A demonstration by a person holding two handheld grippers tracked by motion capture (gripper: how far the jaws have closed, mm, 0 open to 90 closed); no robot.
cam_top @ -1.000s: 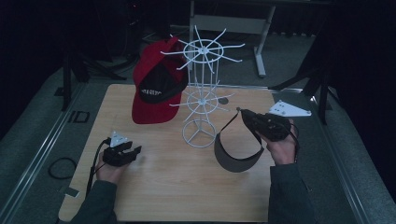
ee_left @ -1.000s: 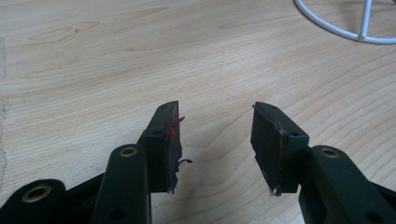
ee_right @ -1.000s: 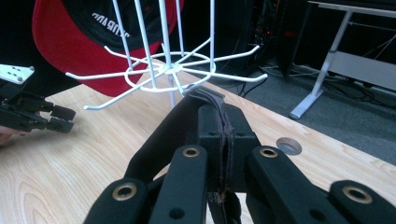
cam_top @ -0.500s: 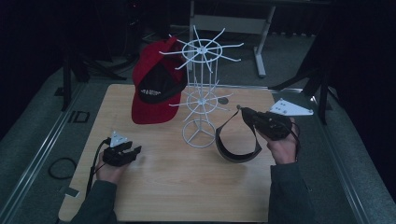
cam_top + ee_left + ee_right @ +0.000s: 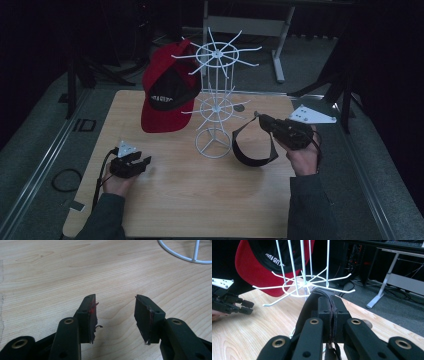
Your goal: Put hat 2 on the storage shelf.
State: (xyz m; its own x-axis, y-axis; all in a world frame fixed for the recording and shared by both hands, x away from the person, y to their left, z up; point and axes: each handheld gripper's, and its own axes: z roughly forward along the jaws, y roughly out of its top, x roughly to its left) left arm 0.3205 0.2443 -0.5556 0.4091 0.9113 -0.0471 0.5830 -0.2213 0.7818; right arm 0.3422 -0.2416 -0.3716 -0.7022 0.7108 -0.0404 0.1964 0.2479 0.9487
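High view: at right of centre, the right gripper (image 5: 265, 121) pinches the strap of a black visor (image 5: 251, 148), its loop hanging beside the base of the white wire rack (image 5: 216, 102). At lower left, the left gripper (image 5: 136, 165) rests with jaws apart and empty. A red cap (image 5: 167, 95) already hangs at upper left. Hanging the visor likely calls for lifting it level with a free prong and threading the loop over the tip before letting go.

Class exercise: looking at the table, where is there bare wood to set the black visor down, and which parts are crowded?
Bare wood lies along the near edge of the table, between the left gripper and the right gripper, which holds the black visor. It is crowded at the back middle, around the white wire rack and red cap.
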